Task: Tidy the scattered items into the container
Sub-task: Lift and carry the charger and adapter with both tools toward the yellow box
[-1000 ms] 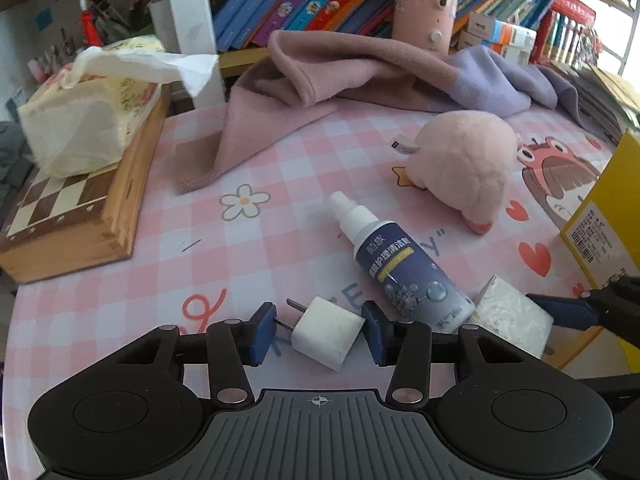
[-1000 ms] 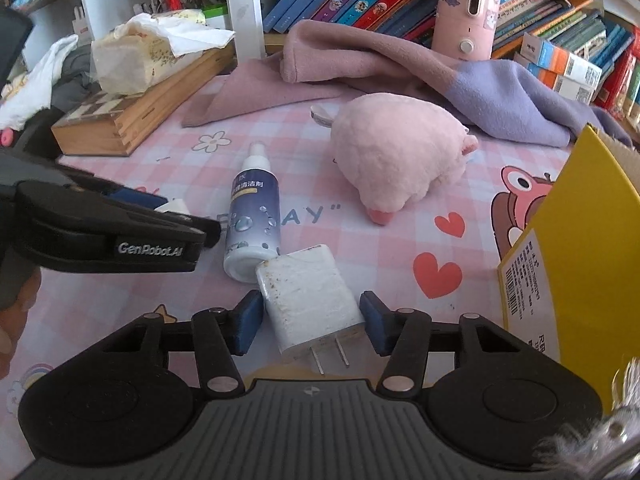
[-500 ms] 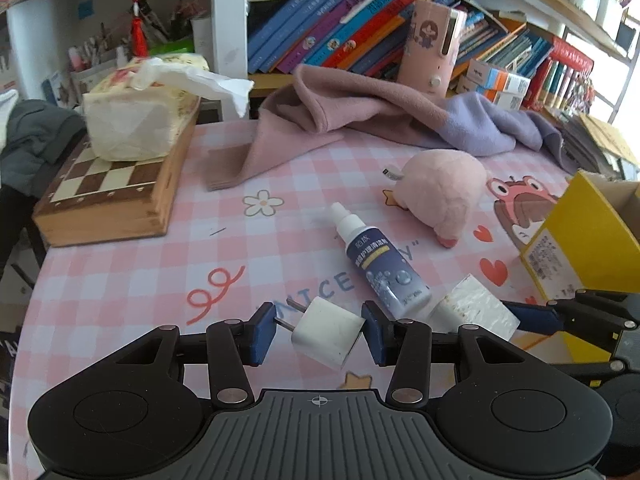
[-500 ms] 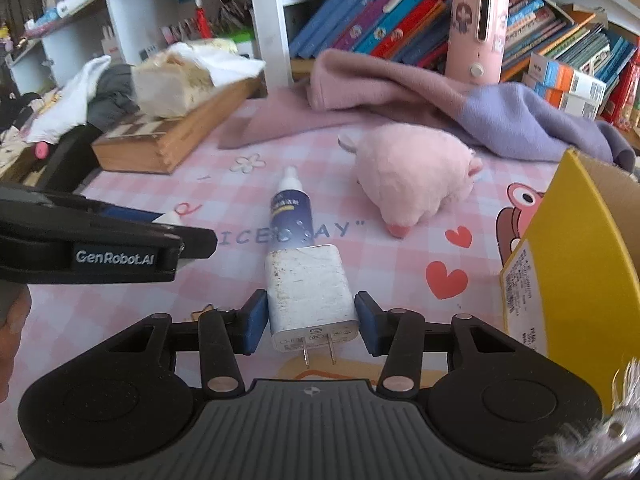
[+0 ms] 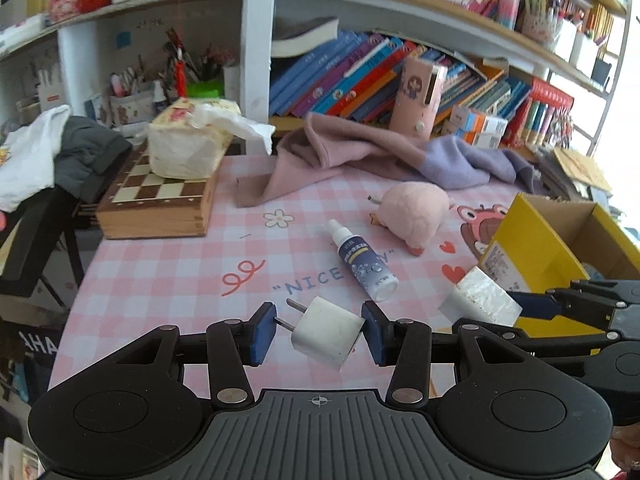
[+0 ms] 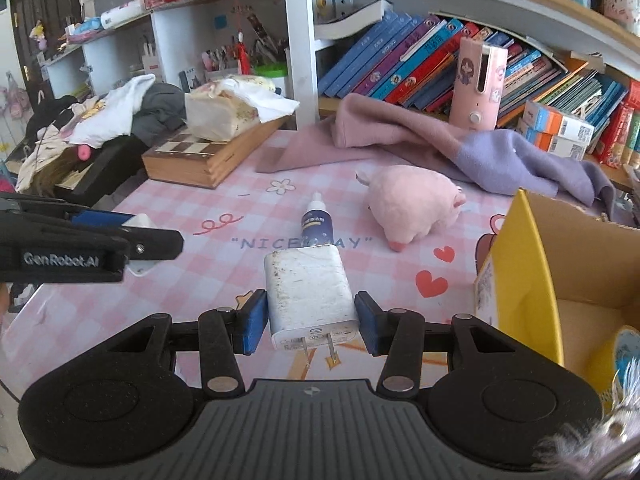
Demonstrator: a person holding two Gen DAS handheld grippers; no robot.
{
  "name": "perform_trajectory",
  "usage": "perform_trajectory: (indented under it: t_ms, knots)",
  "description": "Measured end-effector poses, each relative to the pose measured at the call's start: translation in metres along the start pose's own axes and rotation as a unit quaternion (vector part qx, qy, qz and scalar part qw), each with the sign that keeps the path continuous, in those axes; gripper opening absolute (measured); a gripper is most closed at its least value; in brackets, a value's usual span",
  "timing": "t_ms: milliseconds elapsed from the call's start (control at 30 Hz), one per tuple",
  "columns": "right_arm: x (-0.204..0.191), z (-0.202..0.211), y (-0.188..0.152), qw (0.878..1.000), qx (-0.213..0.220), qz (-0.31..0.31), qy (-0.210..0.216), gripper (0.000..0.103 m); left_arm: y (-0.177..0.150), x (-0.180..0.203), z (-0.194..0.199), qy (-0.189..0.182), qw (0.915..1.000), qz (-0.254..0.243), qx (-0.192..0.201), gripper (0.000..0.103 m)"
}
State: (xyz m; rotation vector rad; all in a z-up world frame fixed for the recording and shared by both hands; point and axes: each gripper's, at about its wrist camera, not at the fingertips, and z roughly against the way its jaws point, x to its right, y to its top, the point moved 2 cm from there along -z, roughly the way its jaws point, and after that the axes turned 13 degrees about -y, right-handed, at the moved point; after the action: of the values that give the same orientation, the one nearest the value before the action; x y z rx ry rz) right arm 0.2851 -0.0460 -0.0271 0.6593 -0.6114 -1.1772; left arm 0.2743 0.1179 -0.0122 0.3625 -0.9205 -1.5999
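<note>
Chargers sit in both grippers, lifted clear of the pink checked tablecloth (image 5: 168, 276). Nearest in the left wrist view, the left gripper (image 5: 319, 334) is clenched on a small white plug adapter (image 5: 326, 332), held skewed, with its prongs pointing toward the left pad and its far corner against the right one; that grip looks marginal, judged from the tilt. Nearest in the right wrist view, the right gripper (image 6: 310, 322) clasps a larger white charger (image 6: 310, 294) squarely by its flat sides, long axis running straight ahead along the fingers, prongs toward the camera. The relation that matters is to the yellow cardboard box (image 6: 528, 280): it stands open-topped to the right of both grippers, just beside the right one and farther from the left, so the right hand is the nearer and would probably unload first with a short move right and over the near wall; the left must cross behind it. Left of the box, on the cloth, a blue spray bottle (image 5: 362, 266) lies on its side, cap pointing away, and beyond it a pink plush toy (image 5: 414, 212) rests nearer the box; both remain to be collected. Behind the box, toward the shelves, a pink-and-lilac cloth (image 5: 384, 156) is heaped.
</note>
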Motion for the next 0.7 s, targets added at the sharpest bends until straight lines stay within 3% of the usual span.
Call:
perform_trajectory:
  t_ms: [267, 700]
  knots:
    - [-0.005, 0.042, -0.009, 1.0, 0.025, 0.004, 0.0, 0.045, -0.018, 0.013, 0.039, -0.007, 0.9998, 0.003, 0.02, 0.045]
    - [-0.022, 0.088, -0.037, 0.999, 0.021, -0.027, -0.009, 0.045, -0.057, 0.024, 0.1, -0.021, 0.9986, 0.002, 0.049, 0.045]
